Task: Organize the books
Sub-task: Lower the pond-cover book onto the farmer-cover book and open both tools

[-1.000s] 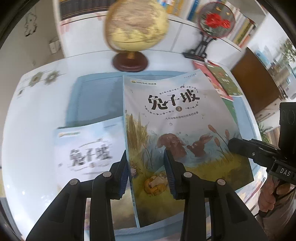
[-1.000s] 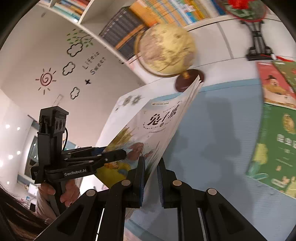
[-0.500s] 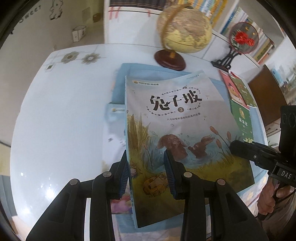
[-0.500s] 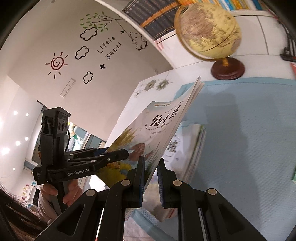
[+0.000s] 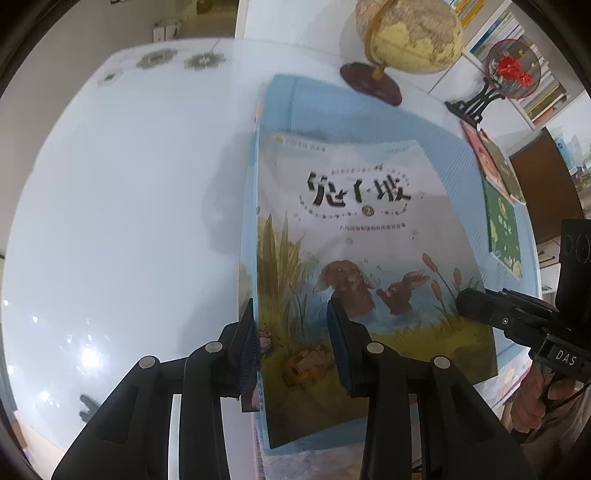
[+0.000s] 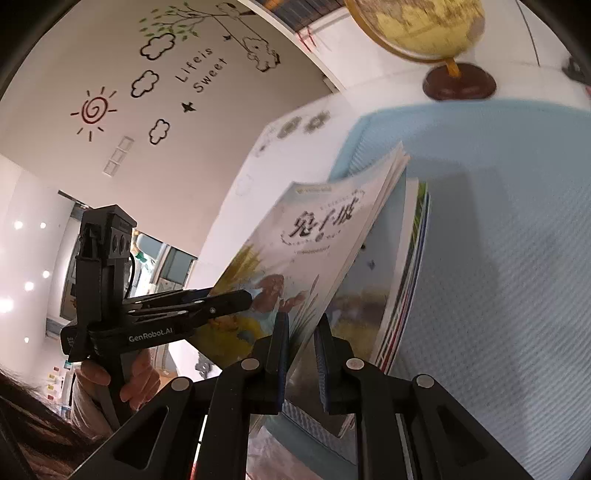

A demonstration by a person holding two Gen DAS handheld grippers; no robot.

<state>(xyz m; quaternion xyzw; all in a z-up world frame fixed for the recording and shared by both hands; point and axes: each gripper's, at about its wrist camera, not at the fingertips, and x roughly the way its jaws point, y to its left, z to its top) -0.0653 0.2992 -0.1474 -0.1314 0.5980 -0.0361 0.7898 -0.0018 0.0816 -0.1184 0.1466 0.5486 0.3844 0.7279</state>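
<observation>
Above the stack, toward the globe's seven o'clock, the thin, floppy book was pinched at its near edge by both the left gripper and right gripper, sagging likely unless supported near both corners.

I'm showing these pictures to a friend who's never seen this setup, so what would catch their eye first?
First the illustrated book with two brown animals in water on its cover, held tilted above the blue mat by the left gripper at one edge and the right gripper at the other. Behind it a yellow globe stands on a dark wooden base at the mat's far edge. More books lie stacked on the mat beneath the held one.
</observation>
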